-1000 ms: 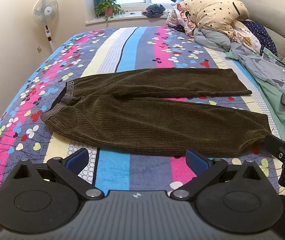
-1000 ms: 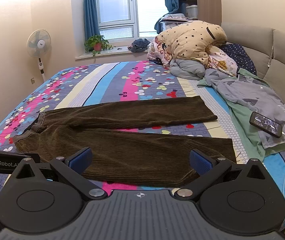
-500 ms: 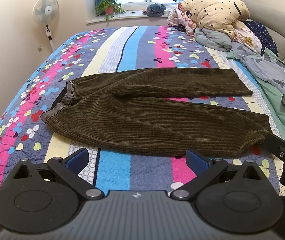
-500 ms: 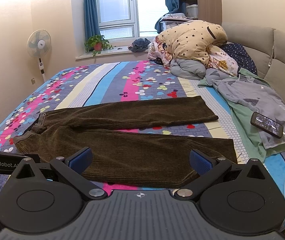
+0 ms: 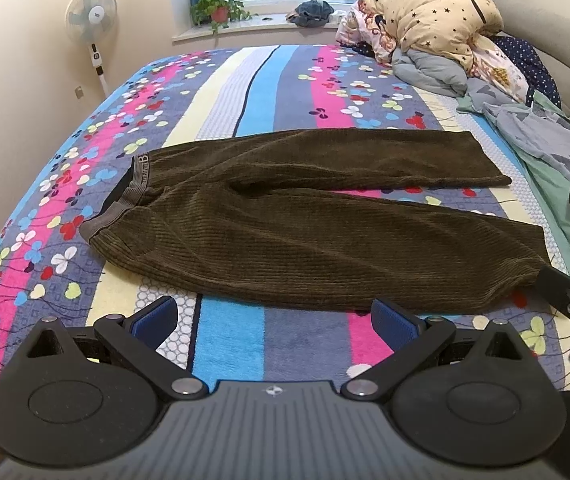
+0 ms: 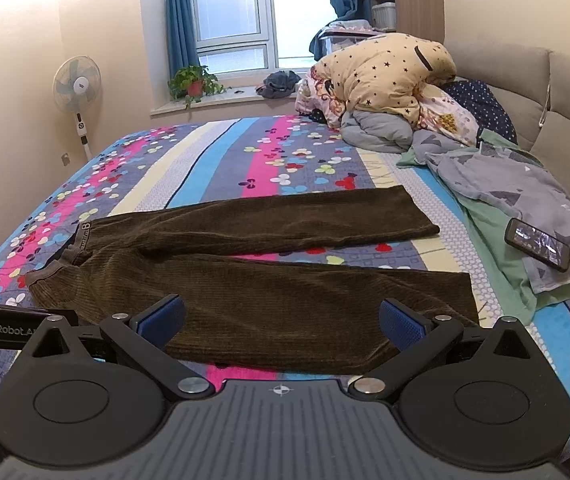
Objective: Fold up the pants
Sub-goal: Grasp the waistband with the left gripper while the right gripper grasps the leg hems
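Observation:
Dark olive corduroy pants [image 5: 293, 216] lie flat on the striped, flowered bedspread [image 5: 245, 88], waistband to the left, both legs spread apart toward the right. My left gripper [image 5: 273, 318] hovers open just before the near leg's front edge, nothing between its blue pads. In the right wrist view the same pants [image 6: 253, 280] stretch across the bed, and my right gripper [image 6: 281, 318] stands open above the near leg's lower half, holding nothing. The right gripper's body shows at the left wrist view's right edge, near the near leg's cuff.
A heap of quilts and pillows [image 6: 385, 80] fills the bed's far right. Grey and green clothes [image 6: 525, 200] with a phone [image 6: 537, 244] and white cable lie along the right side. A standing fan [image 6: 77, 88] and a potted plant [image 6: 193, 84] stand by the window.
Both views have shifted very slightly; the pants lie as before and both grippers stay open.

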`<state>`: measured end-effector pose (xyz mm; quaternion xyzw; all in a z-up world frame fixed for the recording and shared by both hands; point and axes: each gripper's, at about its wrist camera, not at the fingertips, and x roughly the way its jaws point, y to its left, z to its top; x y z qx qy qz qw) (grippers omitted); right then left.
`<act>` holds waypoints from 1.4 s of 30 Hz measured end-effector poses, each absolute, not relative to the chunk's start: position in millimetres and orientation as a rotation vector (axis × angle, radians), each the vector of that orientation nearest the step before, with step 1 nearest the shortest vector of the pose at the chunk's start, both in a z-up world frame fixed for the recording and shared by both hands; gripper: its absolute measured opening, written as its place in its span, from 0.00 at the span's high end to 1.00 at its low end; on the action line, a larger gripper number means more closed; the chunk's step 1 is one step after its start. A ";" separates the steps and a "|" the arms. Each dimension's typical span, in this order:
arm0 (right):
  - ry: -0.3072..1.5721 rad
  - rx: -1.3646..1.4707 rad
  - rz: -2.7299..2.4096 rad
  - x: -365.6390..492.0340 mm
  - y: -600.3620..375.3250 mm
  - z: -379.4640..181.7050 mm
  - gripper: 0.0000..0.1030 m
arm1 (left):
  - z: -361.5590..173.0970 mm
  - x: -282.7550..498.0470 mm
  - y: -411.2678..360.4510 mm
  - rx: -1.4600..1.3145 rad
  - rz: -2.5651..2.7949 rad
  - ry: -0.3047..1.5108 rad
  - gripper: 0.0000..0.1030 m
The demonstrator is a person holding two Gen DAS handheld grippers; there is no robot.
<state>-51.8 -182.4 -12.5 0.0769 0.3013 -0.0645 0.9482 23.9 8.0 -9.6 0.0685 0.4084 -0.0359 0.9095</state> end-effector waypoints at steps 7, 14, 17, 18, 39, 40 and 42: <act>0.602 0.405 -0.233 -49.4 -239.7 -61.4 0.00 | -50.6 70.5 59.2 0.041 0.014 0.824 0.00; 0.686 0.666 -0.446 -31.0 -330.8 -145.4 0.00 | -119.6 150.2 166.7 -0.179 0.213 0.901 0.00; 0.709 0.865 -0.546 -18.4 -369.5 -180.2 0.00 | -152.8 183.9 218.9 -0.337 0.314 0.924 0.00; 0.708 0.929 -0.579 -13.5 -381.7 -191.3 0.00 | -159.9 190.9 229.5 -0.353 0.342 0.909 0.00; 0.750 0.998 -0.772 79.1 -444.0 -259.1 0.18 | -197.1 302.6 280.9 -0.530 0.432 1.031 0.77; 0.752 0.973 -0.757 79.2 -442.0 -256.8 0.46 | -194.9 300.3 282.6 -0.538 0.420 1.018 0.80; 0.750 0.982 -0.677 78.9 -442.0 -255.9 0.90 | -186.2 294.2 282.2 -0.538 0.385 0.973 0.81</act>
